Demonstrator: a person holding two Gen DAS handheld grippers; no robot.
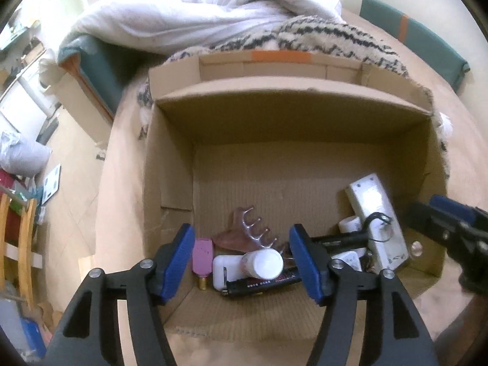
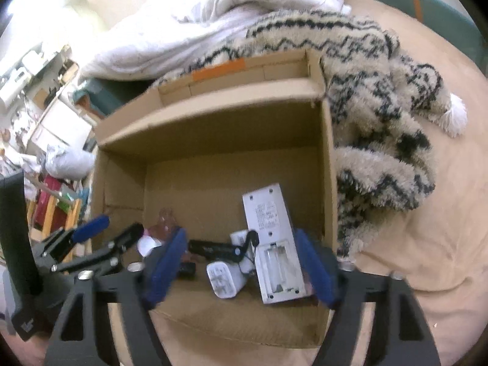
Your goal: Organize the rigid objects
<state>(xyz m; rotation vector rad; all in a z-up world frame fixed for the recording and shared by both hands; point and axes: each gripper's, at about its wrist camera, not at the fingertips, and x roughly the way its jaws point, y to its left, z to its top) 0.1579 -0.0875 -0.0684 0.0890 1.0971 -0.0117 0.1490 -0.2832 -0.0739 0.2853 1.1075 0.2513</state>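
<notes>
Both grippers hang open and empty over the cardboard box [image 1: 170,140]. If the left gripper [image 1: 242,262] comes down carelessly, it may knock the white bottle [image 1: 263,263] lying just below it. Under the right gripper [image 2: 241,270], the white remote [image 2: 274,244] lies face down between the jaws, untouched.

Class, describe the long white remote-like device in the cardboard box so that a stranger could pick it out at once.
Start at the open cardboard box standing on the bed beside the zigzag-patterned fluffy blanket. Among the small things piled at its near end, look towards the blanket side. The white device lies back-up, the longest piece there, and its open, empty battery compartment sets it apart from the small white charger beside it.
</notes>
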